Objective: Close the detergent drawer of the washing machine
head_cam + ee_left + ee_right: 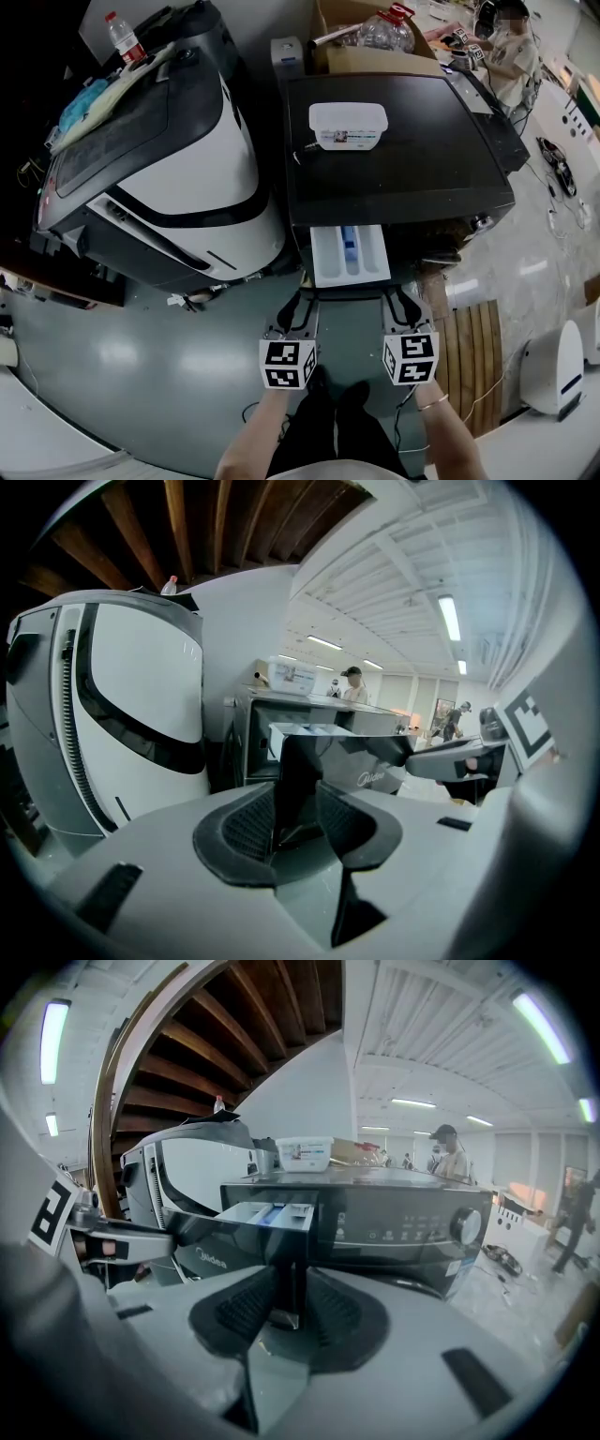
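Your left hand-held gripper (pixel 300 306) and right hand-held gripper (pixel 403 302) are both wide, nothing clamped, at the front of the black washing machine's (pixel 403 178) pulled-out white plastic detergent drawer (pixel 323 255).

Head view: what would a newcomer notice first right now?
The white detergent drawer juts open from the front of the black washing machine. Just below it, the left gripper and the right gripper face the drawer's front panel, one by each corner. A white lidded plastic box sits on the machine's top.
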Demonstrator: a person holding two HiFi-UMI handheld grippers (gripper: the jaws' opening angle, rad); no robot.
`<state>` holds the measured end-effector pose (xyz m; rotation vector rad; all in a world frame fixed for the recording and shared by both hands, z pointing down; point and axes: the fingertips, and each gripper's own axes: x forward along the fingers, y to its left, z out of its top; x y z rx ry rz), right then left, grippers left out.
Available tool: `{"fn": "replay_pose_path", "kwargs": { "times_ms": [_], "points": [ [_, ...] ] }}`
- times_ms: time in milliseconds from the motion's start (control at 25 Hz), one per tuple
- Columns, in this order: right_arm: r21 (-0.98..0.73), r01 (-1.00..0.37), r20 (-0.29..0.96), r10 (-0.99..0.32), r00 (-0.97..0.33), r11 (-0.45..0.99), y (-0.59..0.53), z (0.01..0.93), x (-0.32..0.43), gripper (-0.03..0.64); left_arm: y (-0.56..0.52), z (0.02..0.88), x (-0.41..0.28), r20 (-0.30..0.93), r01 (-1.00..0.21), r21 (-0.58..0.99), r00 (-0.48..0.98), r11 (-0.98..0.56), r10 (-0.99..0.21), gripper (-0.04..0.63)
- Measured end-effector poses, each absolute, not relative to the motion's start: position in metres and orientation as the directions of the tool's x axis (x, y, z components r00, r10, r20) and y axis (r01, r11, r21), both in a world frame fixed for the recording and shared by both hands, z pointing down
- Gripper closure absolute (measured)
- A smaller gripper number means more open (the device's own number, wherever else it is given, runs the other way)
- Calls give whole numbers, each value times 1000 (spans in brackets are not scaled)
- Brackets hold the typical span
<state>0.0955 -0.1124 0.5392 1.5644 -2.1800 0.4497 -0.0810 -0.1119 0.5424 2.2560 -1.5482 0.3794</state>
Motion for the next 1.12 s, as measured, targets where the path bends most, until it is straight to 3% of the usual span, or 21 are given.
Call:
{"fn": "replay_pose_path", "kwargs": {
  "times_ms": [1120],
  "points": [
    [-15,-950,492,-824,-280,313,-158,536,91,506,-157,540,-86,423,-941,157,338,-300,-840,479]
  ]
}}
